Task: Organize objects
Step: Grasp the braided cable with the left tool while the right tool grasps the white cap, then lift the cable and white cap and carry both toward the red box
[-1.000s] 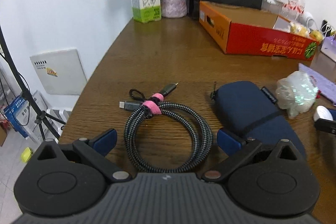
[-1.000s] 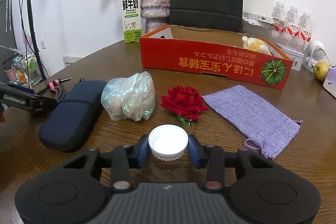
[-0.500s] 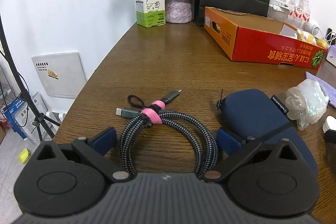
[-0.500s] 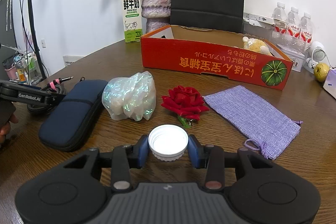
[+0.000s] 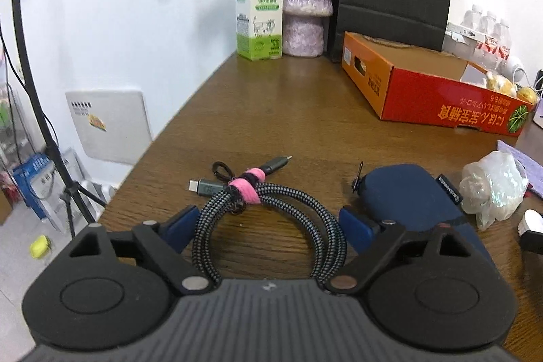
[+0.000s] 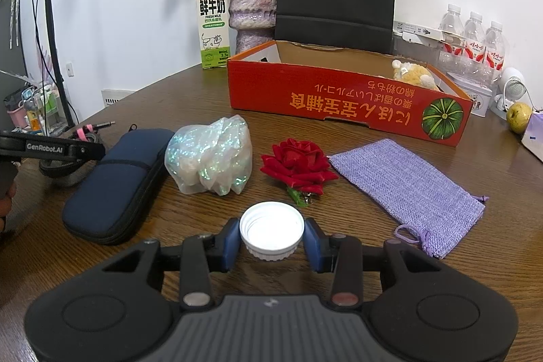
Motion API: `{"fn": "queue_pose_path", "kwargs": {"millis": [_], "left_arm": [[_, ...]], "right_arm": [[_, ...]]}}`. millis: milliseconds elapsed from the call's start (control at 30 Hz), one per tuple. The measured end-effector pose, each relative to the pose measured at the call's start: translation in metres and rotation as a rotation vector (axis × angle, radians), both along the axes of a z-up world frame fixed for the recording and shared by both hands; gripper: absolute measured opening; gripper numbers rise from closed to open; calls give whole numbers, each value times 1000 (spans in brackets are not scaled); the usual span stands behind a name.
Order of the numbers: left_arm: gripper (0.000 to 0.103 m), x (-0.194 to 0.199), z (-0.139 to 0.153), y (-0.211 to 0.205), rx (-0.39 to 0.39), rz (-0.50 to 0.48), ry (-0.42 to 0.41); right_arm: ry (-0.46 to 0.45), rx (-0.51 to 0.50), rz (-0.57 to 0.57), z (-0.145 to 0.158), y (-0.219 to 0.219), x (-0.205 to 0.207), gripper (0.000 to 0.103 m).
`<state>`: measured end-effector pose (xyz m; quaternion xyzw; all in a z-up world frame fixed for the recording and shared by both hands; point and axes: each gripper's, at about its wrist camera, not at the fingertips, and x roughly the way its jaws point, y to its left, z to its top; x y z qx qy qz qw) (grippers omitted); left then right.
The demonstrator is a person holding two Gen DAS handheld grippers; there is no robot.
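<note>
Cable coil [image 5: 268, 219] perhaps partly tool-hidden

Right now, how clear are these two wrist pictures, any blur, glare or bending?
Left wrist view: sharp on the coiled cable, softer at the milk carton, table edge bowed by the fisheye. Right wrist view: crisp, even light, sparkle on the plastic bag, dark corners, bright white cap.

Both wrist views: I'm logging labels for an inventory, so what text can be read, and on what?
"鲜牛奶" and "FRESH MILK": white and green milk carton; smaller print unreadable.
"GenRobot.AI": black side of the left gripper.
"にほんしいアルコール", upside down: red cardboard box; its larger characters unclear.
White tag on the navy zip case: too small.
Clear water bottles: red labels blurred.
</note>
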<state>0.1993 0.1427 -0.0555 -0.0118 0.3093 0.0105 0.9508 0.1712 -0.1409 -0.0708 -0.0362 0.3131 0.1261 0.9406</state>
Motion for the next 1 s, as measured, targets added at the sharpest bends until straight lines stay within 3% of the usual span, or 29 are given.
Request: {"fn": "queue_pose_path", "kwargs": {"millis": [367,767,1000], "left_arm": [[90,-20,11,-11,0,27,-91],[90,-38,15,-27,0,53,-128],[90,-50,26,-50,-11,15,-153]], "right_arm": [[-11,4,-6,1,-1,-1,39],[-113,16,-21,9,-6,-15,39],[-161,39,-45,15,-17,-24,39]]}}
